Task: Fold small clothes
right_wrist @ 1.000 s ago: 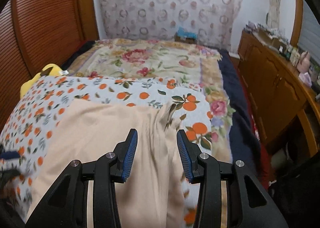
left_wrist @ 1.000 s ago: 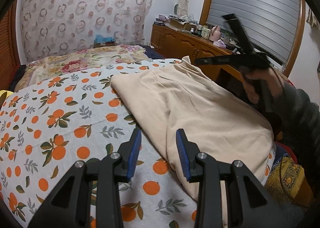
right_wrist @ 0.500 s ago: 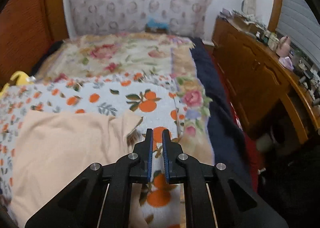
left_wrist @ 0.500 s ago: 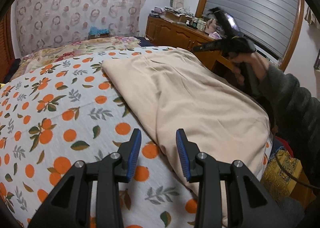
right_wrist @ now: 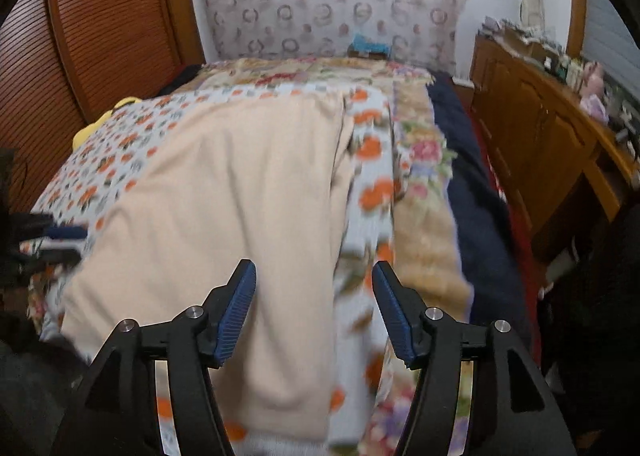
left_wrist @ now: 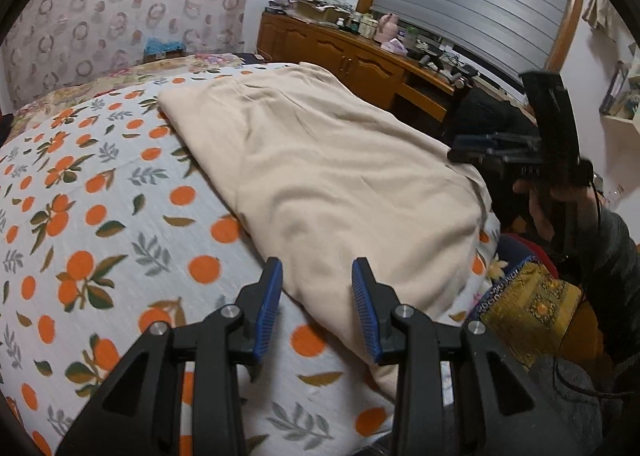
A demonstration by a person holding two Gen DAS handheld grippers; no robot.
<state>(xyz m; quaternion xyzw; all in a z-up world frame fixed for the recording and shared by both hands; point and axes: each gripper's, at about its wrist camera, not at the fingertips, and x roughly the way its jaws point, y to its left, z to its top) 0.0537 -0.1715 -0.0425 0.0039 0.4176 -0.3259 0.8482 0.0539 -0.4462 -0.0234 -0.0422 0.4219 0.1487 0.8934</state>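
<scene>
A beige garment (left_wrist: pixel 328 184) lies folded lengthwise on the orange-print bedspread (left_wrist: pixel 92 216); it also shows in the right wrist view (right_wrist: pixel 240 216), blurred. My left gripper (left_wrist: pixel 317 312) is open and empty, just above the garment's near edge. My right gripper (right_wrist: pixel 314 310) is open and empty, above the garment's near right edge. The right gripper also shows in the left wrist view (left_wrist: pixel 480 148), held off the bed's right side beyond the garment.
A wooden dresser (left_wrist: pixel 352 60) with clutter stands right of the bed, under a shuttered window. A wooden slatted wall (right_wrist: pixel 100 28) runs along the bed's left side. A floral quilt (right_wrist: pixel 420 160) and dark blanket (right_wrist: pixel 472 192) lie under the bedspread. A yellow item (right_wrist: pixel 100 120) lies at the far left.
My right gripper was shut at the garment's far corner half a second ago; it has opened and drawn back toward the near end. My left gripper stays open and has shifted over the garment's near edge.
</scene>
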